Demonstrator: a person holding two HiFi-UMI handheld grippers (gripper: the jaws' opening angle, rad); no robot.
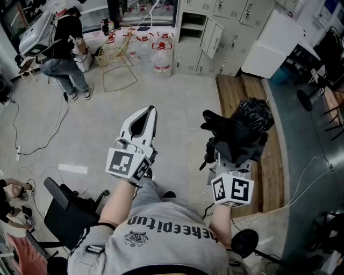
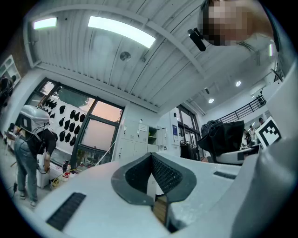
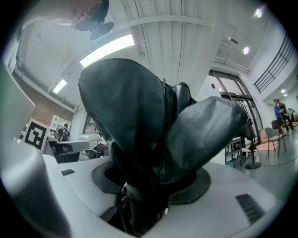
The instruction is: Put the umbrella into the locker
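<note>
The right gripper [image 3: 153,190] is clamping its jaws on the gathered base of the black folded fabric umbrella [image 1: 239,131]. The crumpled canopy is bulging up and forward past the jaw tips. So the pick-up looks done: the umbrella is riding in the air in front of the person's right side, touching nothing else.

The left gripper [image 1: 149,111] is pointing forward beside it at about nine o'clock of the umbrella, its jaws together with nothing between them.

The bank of pale grey metal lockers [image 1: 236,16] is standing across the grey floor [image 1: 172,102] at about twelve o'clock from the person, well apart from both grippers. One compartment's door [image 1: 212,37] is hanging open, with shelves showing at its nine o'clock.

By my reckoning, what is left is the carry across the floor, the placing inside an open compartment, and the release. Another person [image 1: 67,45] is bending over at about ten o'clock, near clear water jugs [image 1: 161,56], clear of the path.
</note>
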